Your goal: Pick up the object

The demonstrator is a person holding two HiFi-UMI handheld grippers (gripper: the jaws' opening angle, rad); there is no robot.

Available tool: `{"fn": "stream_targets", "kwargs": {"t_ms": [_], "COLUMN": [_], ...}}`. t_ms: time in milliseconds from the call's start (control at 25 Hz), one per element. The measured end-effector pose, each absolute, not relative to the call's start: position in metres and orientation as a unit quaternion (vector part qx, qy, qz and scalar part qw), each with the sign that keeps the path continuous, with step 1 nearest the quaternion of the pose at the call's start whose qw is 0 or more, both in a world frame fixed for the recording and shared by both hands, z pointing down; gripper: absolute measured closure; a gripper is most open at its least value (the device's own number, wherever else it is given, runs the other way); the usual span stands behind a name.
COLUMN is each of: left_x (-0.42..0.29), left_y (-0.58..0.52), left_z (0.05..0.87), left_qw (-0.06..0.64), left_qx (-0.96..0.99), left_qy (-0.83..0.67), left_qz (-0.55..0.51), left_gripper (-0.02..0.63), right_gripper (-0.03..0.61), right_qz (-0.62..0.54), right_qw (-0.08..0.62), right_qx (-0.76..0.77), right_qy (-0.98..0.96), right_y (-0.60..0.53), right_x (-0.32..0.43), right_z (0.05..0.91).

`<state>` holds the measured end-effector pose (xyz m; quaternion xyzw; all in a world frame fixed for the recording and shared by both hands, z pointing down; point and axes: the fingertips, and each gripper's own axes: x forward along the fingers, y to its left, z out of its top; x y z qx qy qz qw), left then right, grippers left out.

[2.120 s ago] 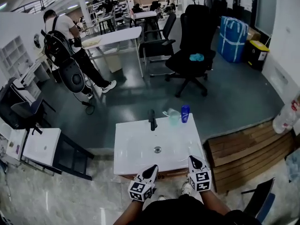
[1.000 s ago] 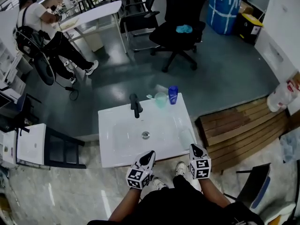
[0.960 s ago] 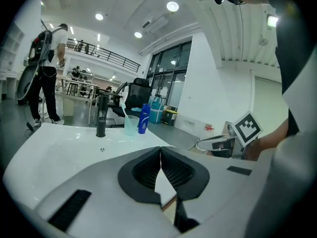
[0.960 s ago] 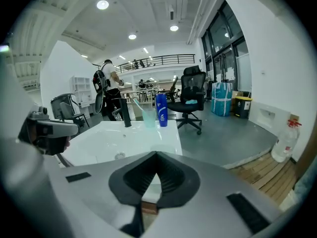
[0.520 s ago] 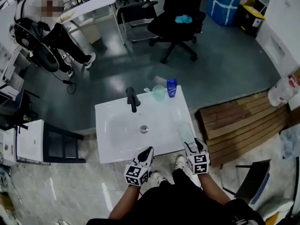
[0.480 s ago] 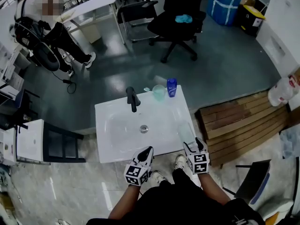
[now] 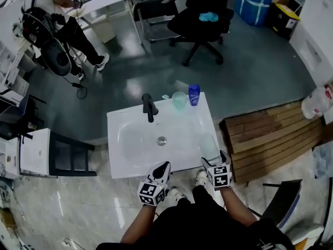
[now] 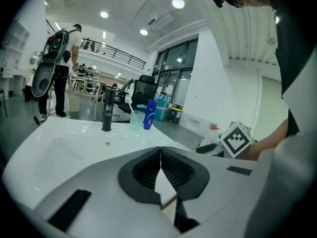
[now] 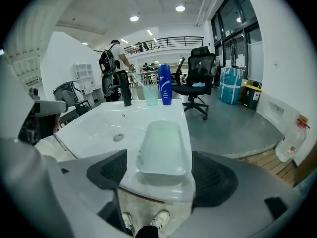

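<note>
You are looking at a glossy white sink bearing a black faucet, a deep blue bottle and a pale green see-through cup. The box is showing frosted and faintly green. Far off, a black chair is carrying a turquoise cloth, and brown wooden planks are showing at the right.
</note>
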<state>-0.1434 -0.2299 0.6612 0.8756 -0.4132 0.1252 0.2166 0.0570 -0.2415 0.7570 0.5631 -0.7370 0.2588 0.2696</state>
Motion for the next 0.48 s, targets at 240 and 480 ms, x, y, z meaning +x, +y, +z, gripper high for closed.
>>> {"fn": "stream_targets", "kwargs": {"t_ms": [240, 480], "left_x": [-0.151, -0.153], "left_y": [-0.233, -0.233], "left_z": [0.661, 0.66], "left_qw": [0.218, 0.22], "left_qx": [0.87, 0.868], "left_qy": [-0.424, -0.427], "left_qz": [0.125, 0.125], "left_gripper": [0.592, 0.592], "right_gripper": [0.178, 0.179], "right_qz": [0.257, 0.245], "right_qw": [0.291, 0.304], "right_qx": [0.562, 0.559], "right_qy": [-0.73, -0.731], "right_y": [-0.252, -0.257], "right_x": [0.057, 0.058], "right_z": [0.774, 0.782]}}
